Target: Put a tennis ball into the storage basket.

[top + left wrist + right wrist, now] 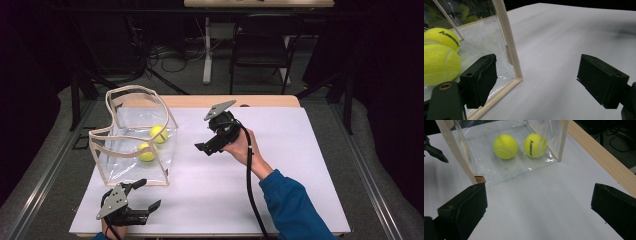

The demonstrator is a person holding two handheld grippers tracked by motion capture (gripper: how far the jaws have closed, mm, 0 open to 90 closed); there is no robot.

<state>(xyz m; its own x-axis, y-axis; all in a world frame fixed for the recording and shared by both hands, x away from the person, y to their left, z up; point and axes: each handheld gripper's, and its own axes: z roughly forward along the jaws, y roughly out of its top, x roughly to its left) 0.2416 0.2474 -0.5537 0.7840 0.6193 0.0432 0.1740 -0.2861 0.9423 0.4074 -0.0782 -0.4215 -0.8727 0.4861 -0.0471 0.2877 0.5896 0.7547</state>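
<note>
Bag [134,137], clear plastic w/ beige trim, standing on white desk [280,165], open top; landmark for all items below.
Tennis balls, qty 2, yellow, inside bag on its floor: ball one [159,133] twd bag's far side, ball two [146,152] just beside it, nearer the person. One marked "kawasaki" per right gripper view [534,145]; the other [505,146] next to it, close, contact unclear.
Left tool [142,194]: just beside bag's near corner, low over desk, jaws spread wide, nothing between; bag's trim edge [507,42] close to one jaw.
Right tool [209,142]: to bag's right, well apart, lifted off desk, held in hand [244,146], pointing twd bag; jaws spread, empty.
</note>
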